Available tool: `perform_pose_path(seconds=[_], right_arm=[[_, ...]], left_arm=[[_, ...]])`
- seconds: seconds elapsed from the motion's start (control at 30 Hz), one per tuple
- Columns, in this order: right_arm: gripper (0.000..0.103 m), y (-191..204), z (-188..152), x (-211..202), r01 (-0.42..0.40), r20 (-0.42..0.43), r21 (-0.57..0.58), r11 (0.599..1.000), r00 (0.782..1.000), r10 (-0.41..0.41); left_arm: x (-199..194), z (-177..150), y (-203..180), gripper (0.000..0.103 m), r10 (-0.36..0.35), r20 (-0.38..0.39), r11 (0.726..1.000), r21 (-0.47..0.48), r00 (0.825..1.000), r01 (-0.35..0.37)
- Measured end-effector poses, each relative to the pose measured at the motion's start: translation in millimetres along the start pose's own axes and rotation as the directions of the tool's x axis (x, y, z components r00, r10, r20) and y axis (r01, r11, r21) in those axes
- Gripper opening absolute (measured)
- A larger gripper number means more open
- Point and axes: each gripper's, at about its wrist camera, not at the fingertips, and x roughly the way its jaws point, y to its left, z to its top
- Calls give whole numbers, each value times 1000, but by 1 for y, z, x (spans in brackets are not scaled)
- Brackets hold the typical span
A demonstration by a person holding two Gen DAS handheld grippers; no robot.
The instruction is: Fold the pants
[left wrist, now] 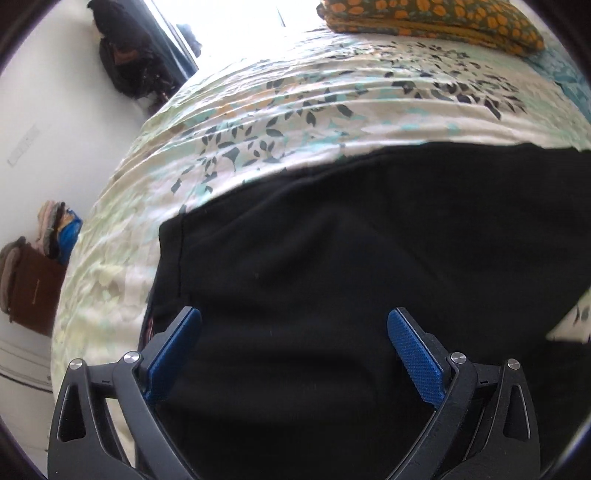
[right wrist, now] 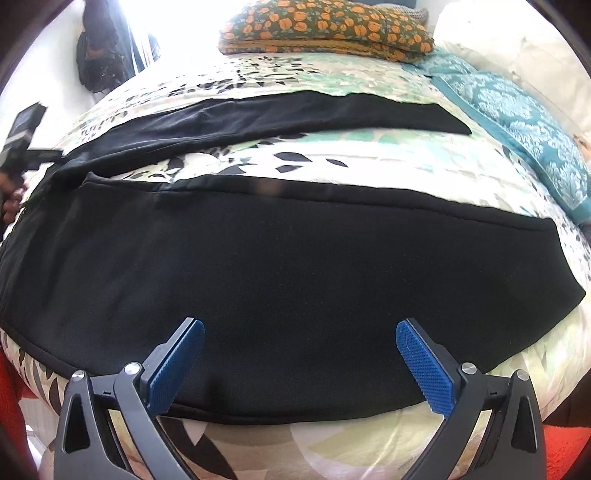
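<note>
Black pants (right wrist: 280,266) lie spread flat on a bed with a leaf-patterned cover (right wrist: 295,158). In the right wrist view the near leg stretches across the middle and the far leg (right wrist: 280,114) lies parallel behind it, a strip of cover between them. My right gripper (right wrist: 300,332) hovers open over the near leg's front edge, nothing between its blue pads (right wrist: 424,365). In the left wrist view the pants' wide end (left wrist: 332,258) fills the centre, its hem running down the left side. My left gripper (left wrist: 294,321) is open just above that cloth. The left tool and a hand (right wrist: 14,162) show at the far left.
A folded orange-and-green patterned blanket (right wrist: 325,29) sits at the bed's far end. A teal patterned pillow (right wrist: 517,122) and white bedding lie at the right. A dark bag (left wrist: 125,55) hangs on the wall, and folded clothes (left wrist: 37,266) stack beside the bed at left.
</note>
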Motion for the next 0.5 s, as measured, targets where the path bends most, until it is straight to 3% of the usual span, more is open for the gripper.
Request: perform_pose_path(seconds=[0.13,0.23,0.27,0.33,0.43,0.5], right_arm=[[103,-17,6,-16,-34,17,48,998,999,33],[103,-72,17,-39,20,102,185,983,994,-39],[103,-101,19,-42,40,104,268,962,992,-70],[103,-167,19,-45,91,92,460,883,985,-149],[103,-247,11,-41,188,35,621,761,963,-266],[102,-276,10,-25,134,5,667,733,983,-184]], left_arm=[[-35,-35,-1,101,-18,-18,999,-33,1000,18],[-73,-53,4,101,-114,33,988,-103,993,117],[-84,-60,1,101,-141,41,983,-111,989,145],[-101,-77,-7,101,-180,48,976,-117,983,184],[-106,-99,-25,101,-201,43,971,-120,979,205],[-98,-109,-39,101,-196,10,974,-114,981,196]])
